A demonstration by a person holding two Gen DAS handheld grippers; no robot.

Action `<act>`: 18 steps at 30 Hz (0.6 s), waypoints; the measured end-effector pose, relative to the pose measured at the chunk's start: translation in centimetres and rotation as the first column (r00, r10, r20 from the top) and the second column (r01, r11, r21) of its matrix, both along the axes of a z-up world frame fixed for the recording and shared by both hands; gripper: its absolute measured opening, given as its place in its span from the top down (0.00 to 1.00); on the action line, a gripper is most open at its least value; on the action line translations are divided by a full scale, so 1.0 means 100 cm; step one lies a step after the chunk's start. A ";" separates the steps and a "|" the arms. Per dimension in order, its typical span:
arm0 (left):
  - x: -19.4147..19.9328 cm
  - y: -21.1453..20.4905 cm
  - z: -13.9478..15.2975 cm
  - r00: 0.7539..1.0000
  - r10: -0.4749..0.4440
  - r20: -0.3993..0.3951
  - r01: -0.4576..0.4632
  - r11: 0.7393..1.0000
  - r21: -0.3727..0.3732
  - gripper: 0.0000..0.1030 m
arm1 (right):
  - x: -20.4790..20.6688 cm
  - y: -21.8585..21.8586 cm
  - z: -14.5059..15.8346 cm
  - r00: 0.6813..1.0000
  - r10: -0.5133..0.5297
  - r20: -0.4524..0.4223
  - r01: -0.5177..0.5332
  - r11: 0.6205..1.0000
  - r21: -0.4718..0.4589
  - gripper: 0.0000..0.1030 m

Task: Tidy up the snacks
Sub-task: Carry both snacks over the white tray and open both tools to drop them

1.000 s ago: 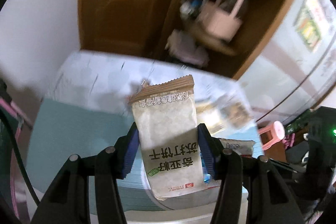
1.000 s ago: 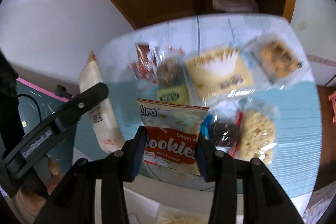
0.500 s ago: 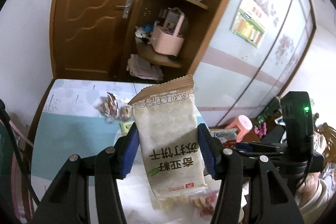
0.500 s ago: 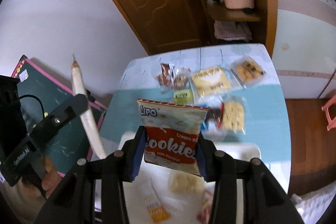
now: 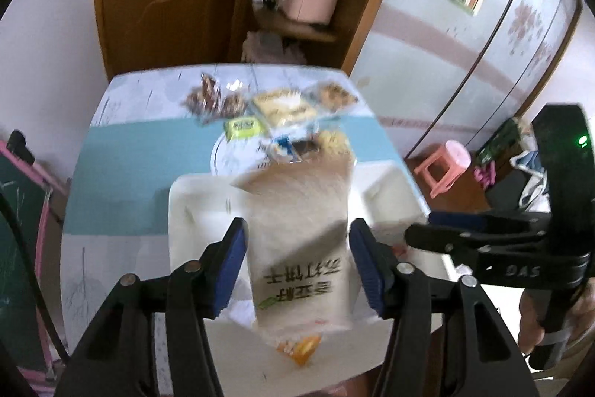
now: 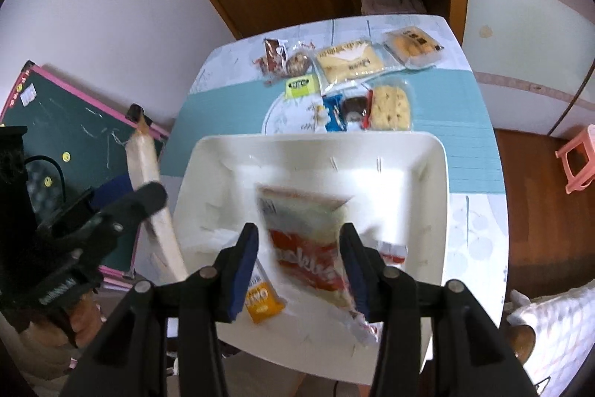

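Snacks are split between two places on the table (image 6: 479, 121): a loose spread near its far edge and a white tray (image 6: 435, 173) at the near edge. Both grippers hang over that tray, pointing steeply down.

The left gripper (image 5: 297, 263) has its jaws opening. A pale cracker packet (image 5: 301, 244) with dark printed characters stands between the blue pads, blurred, and a thin gap shows on each side of it, so the pads no longer press on it. Below it, on the tray floor, lies a small orange packet (image 5: 299, 352).

The right gripper (image 6: 299, 270) is opening as well. A red and white cookie bag (image 6: 308, 248) sits between its pads, tilted and smeared with blur. The left pad stands clear of it; whether the right pad touches the bag's edge I cannot tell. A yellow-orange packet (image 6: 262, 302) lies on the tray floor beside the left finger, and a small red and white wrapper (image 6: 392, 250) just right of the other.

Toward the far edge, beyond the tray, lie a green packet (image 6: 301, 86), a large yellow bag (image 6: 349, 62), a clear pack of biscuits (image 6: 412, 47), a pale cracker pack (image 6: 390, 108) and several dark wrapped sweets (image 6: 282, 60).
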State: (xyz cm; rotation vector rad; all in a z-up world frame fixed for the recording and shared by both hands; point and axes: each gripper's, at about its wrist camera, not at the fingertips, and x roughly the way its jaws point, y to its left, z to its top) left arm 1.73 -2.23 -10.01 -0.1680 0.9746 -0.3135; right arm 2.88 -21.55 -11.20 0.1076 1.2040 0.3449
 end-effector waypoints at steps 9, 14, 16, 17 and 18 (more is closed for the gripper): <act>-0.014 0.003 -0.005 0.995 0.067 -0.079 -0.066 0.998 0.017 0.13 | -0.013 -0.005 0.010 1.000 -0.002 0.019 0.002 1.000 -0.004 0.41; -0.021 0.001 0.003 0.994 0.084 -0.063 -0.083 0.996 0.029 0.13 | -0.019 -0.004 0.019 0.999 0.016 0.034 -0.016 1.000 -0.012 0.41; -0.023 -0.001 0.007 0.994 0.088 -0.057 -0.086 0.996 0.039 0.13 | -0.022 -0.004 0.022 0.999 0.024 0.038 -0.023 1.000 -0.008 0.41; -0.024 -0.001 0.008 0.994 0.090 -0.059 -0.087 0.995 0.047 0.13 | -0.024 -0.005 0.024 0.999 0.028 0.039 -0.027 1.000 -0.005 0.41; -0.024 -0.002 0.009 0.994 0.092 -0.061 -0.089 0.995 0.055 0.13 | -0.025 -0.005 0.026 0.999 0.031 0.041 -0.031 1.000 -0.003 0.41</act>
